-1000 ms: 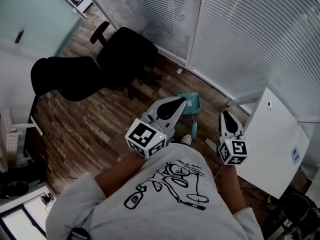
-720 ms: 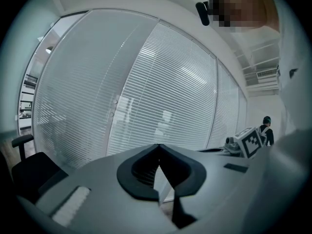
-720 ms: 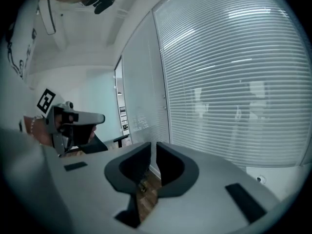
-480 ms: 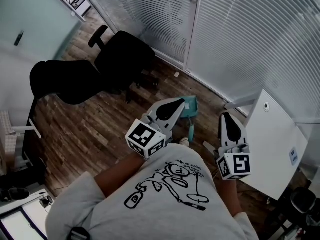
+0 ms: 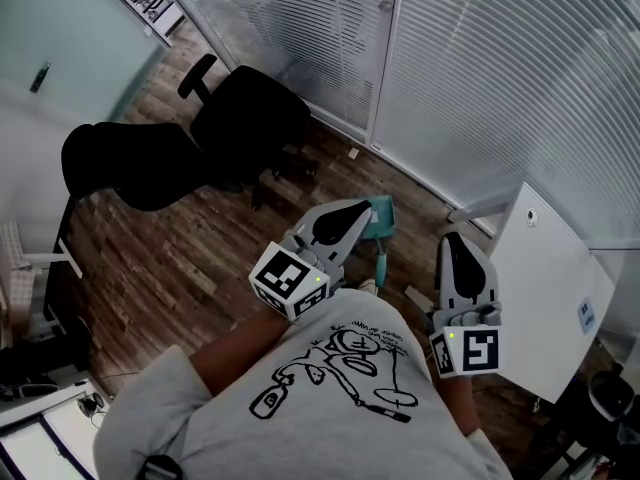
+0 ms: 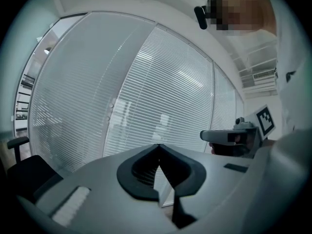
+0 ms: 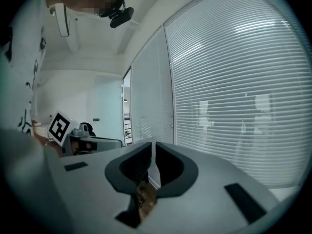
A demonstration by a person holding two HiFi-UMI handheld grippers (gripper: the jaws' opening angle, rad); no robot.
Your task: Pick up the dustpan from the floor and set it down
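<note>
Jaws pressed together, empty, on left gripper (image 6: 157, 147) and right gripper (image 7: 153, 145). Dustpan (image 5: 382, 216) lay on open floor (image 5: 180, 258) between them, near the blinds (image 5: 480, 78). Chairs (image 5: 240, 118) stood left; a white cabinet (image 5: 545, 278) hemmed the right.

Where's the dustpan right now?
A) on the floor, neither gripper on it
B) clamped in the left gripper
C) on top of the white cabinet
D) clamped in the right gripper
A: in the head view the dustpan lies on the wood floor near the blinds, while the left gripper and the right gripper are both shut with nothing between their jaws.
</note>
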